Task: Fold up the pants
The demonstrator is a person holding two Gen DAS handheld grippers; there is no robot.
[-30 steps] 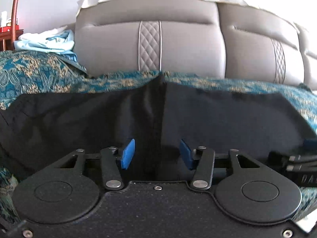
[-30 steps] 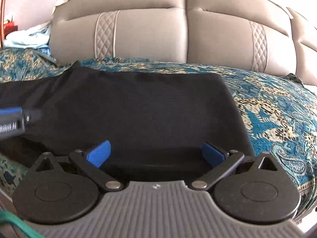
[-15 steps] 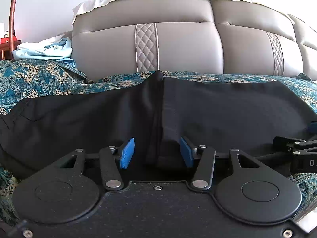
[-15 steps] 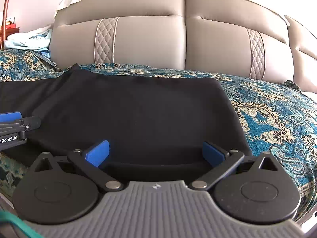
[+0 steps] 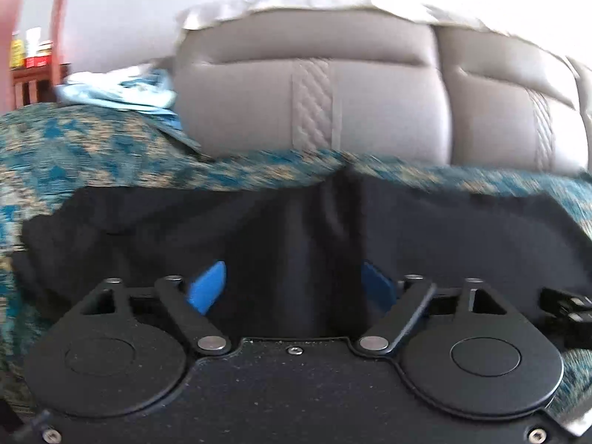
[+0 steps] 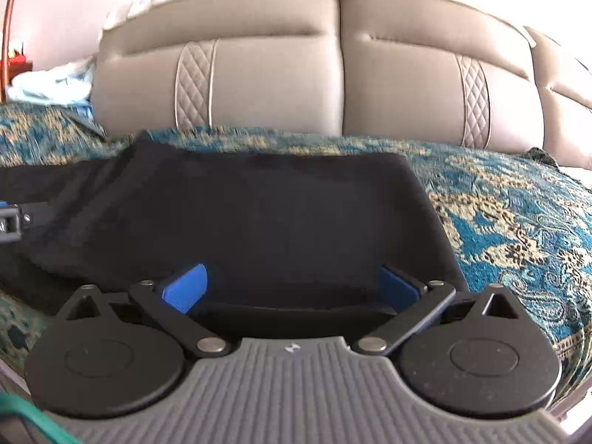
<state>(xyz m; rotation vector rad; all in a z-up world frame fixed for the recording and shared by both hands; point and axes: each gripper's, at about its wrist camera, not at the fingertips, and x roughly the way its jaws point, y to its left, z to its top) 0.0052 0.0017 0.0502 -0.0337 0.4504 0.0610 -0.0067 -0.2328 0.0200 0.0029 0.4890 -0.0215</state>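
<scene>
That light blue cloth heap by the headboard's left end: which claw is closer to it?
Left. The left claw sits mid-pants, with the light blue cloth heap up to its left. The right claw sits further right, near the pants' right edge.

Motion blur smears the patterned bedspread and pants edges.

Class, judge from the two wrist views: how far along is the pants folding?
Done: the black pants lie spread across the patterned bedspread, a ridge at the middle. In hand: nothing gripped; the left hand-held gripper straddles that ridge, open, and the right hand-held gripper sits open at the near edge. Left: grasping and every fold.
</scene>
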